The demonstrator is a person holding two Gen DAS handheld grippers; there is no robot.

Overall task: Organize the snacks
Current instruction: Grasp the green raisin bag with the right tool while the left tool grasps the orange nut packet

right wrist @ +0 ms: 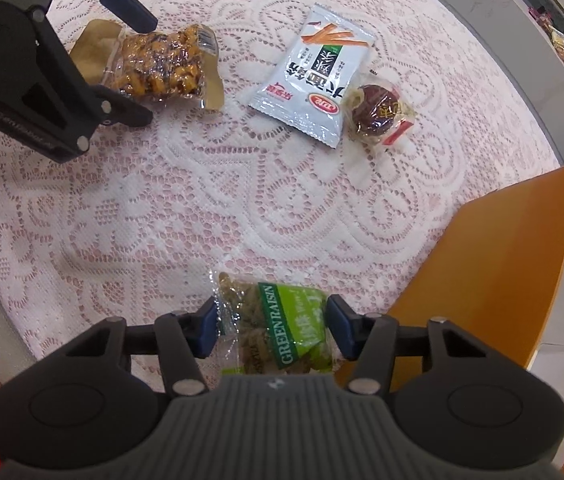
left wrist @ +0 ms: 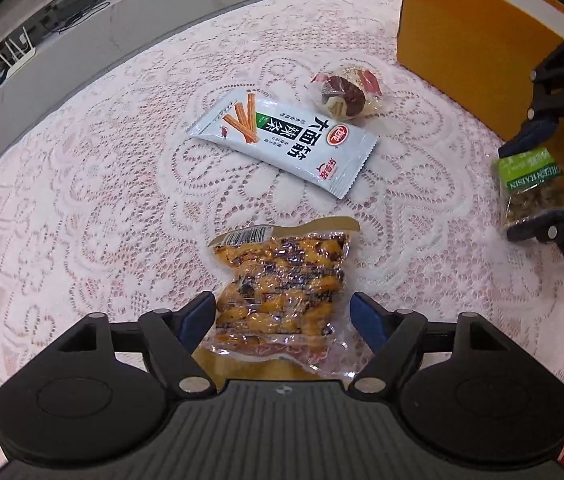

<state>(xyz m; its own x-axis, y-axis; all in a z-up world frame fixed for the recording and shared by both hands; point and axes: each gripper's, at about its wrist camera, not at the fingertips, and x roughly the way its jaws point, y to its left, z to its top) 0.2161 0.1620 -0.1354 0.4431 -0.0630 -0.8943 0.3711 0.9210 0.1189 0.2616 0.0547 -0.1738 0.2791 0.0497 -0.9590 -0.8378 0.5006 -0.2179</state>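
Left gripper spread wide, straddling the orange pack on the lace cloth. Right gripper has pads against the raisin bag. White packet at twelve o'clock; orange box at one.

A pink lace tablecloth covers the table; a white router sits at ten o'clock.
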